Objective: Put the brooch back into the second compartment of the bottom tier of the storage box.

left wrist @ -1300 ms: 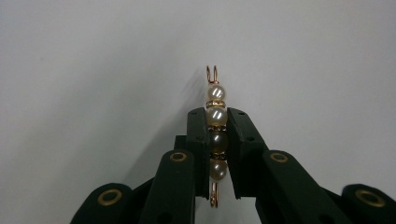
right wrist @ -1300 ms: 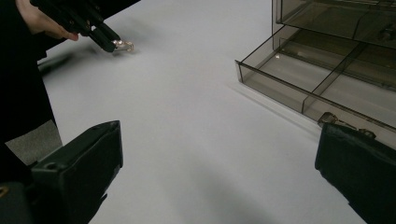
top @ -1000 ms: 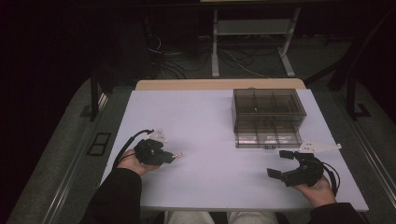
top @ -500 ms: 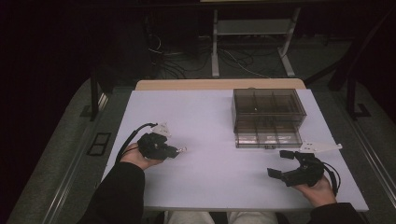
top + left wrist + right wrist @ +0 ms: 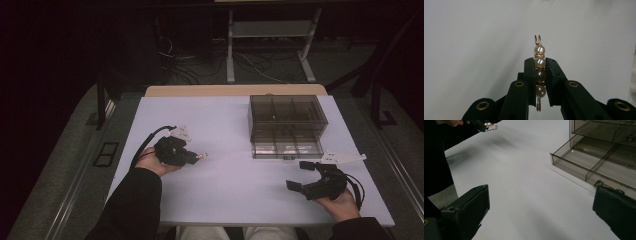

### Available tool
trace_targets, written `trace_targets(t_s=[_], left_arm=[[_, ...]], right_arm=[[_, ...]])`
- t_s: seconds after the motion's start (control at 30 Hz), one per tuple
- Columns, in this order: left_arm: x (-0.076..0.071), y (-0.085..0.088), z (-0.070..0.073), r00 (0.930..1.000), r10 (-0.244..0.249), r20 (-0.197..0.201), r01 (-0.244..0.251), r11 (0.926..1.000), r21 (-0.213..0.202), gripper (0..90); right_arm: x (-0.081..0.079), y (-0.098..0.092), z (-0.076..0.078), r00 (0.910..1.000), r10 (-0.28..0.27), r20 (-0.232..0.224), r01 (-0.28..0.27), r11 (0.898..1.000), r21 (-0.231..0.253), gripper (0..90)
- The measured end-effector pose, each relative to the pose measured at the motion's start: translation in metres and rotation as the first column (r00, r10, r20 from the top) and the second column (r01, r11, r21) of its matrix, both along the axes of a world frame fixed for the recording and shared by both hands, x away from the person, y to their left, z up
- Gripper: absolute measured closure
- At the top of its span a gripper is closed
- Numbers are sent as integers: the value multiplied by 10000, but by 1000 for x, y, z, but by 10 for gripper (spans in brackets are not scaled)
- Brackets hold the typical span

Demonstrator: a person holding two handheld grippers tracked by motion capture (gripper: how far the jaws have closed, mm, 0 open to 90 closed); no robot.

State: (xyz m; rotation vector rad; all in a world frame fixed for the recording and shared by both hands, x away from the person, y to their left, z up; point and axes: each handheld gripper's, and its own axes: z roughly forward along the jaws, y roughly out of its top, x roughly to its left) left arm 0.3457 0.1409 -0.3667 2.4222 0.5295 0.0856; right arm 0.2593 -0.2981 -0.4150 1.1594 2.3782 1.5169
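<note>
Left gripper view: left gripper (image 5: 539, 75) w/ fingers (image 5: 529, 75) clamped on pearl pin (image 5: 539, 63), held above the white counter (image 5: 235, 125), well apart from smoky drawer box (image 5: 287, 125). Right gripper (image 5: 302, 175) rests near box front, fingers (image 5: 469, 205) wide apart, nothing between them

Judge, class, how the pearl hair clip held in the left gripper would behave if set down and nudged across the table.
The pearl hair clip looks small and thin-wired, so it is probably light. Its round, glossy pearls may slip in the left gripper, which is clamped on them. The flat wire back should stop it rolling far.
</note>
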Motion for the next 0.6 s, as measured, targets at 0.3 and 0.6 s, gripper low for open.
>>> trace_targets(t_s=[0.3,0.6], left_arm=[[5,-12,7,9997,-217,108,218,9998,-47,793],[10,-25,14,9991,-381,175,384,9991,-186,793]], right_arm=[[0,0,0,10000,-18,3,18,10000,21,5],[0,0,0,10000,17,-5,-17,10000,-7,5]])
